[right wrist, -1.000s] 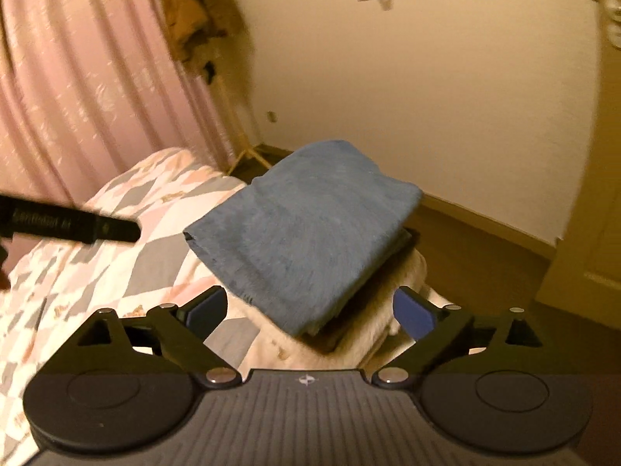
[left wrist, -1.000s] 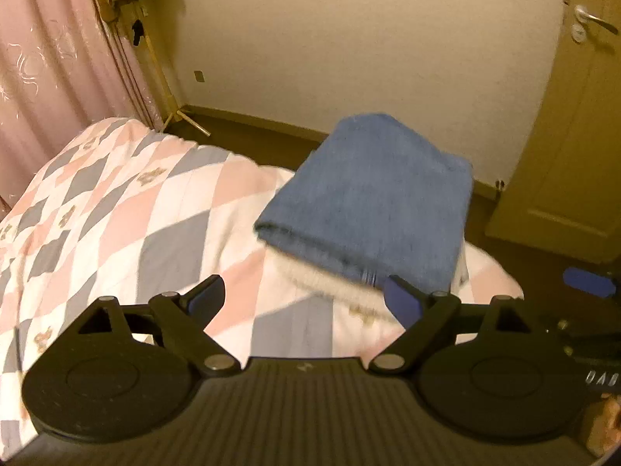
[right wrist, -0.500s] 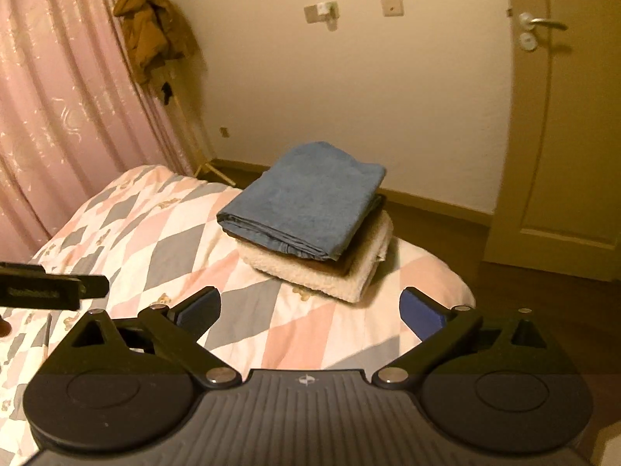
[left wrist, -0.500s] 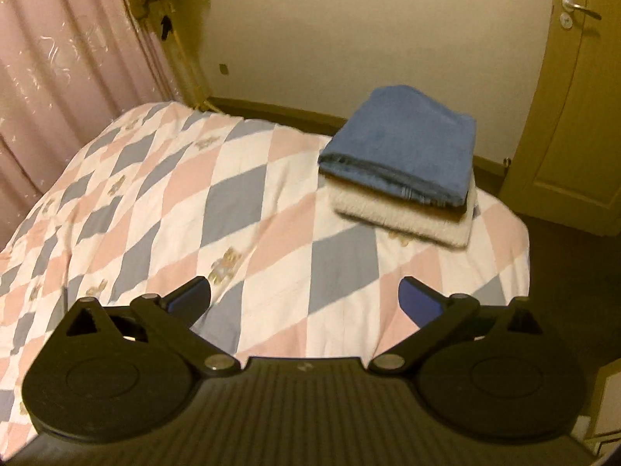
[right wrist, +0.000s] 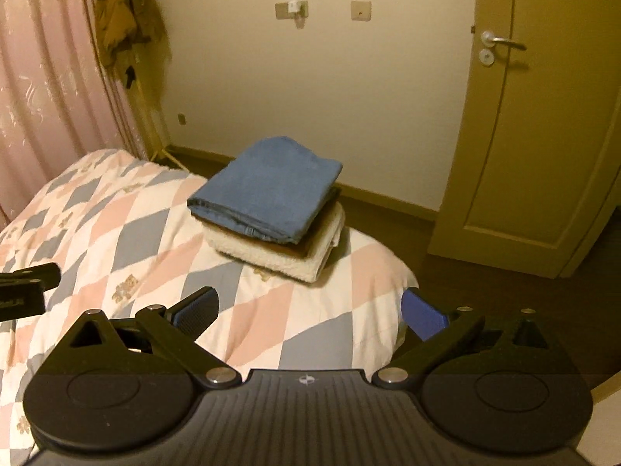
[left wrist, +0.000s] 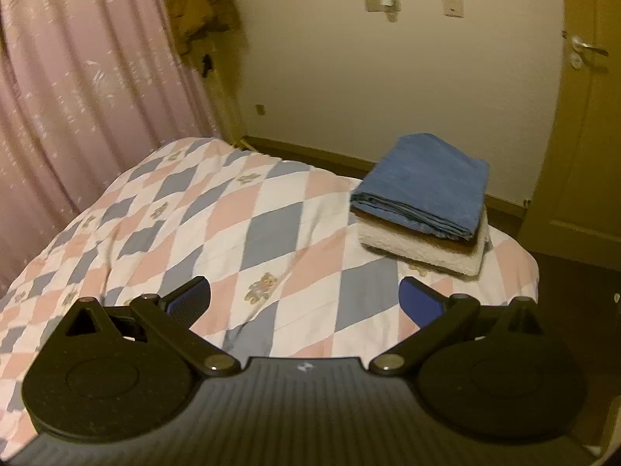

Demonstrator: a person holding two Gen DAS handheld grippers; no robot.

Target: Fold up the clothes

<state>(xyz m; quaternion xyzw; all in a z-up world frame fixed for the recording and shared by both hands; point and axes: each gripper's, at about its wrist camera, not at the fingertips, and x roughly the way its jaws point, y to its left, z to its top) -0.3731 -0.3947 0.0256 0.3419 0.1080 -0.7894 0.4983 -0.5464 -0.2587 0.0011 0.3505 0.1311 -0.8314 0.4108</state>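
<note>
Stretched across both views: a bed [left wrist: 248,233] under a pink, grey and white diamond quilt, with pink curtains [left wrist: 77,89] at its far left and a closed door [right wrist: 543,136] to the right. Stacked at the bed's far corner: folded blue cloth [right wrist: 268,190] atop a thin brown layer and a cream towel [right wrist: 271,256]. Nothing between jaws and stack. Left gripper [left wrist: 304,299] and right gripper [right wrist: 310,306] both spread wide, empty, farther from the stack than a second earlier.
</note>
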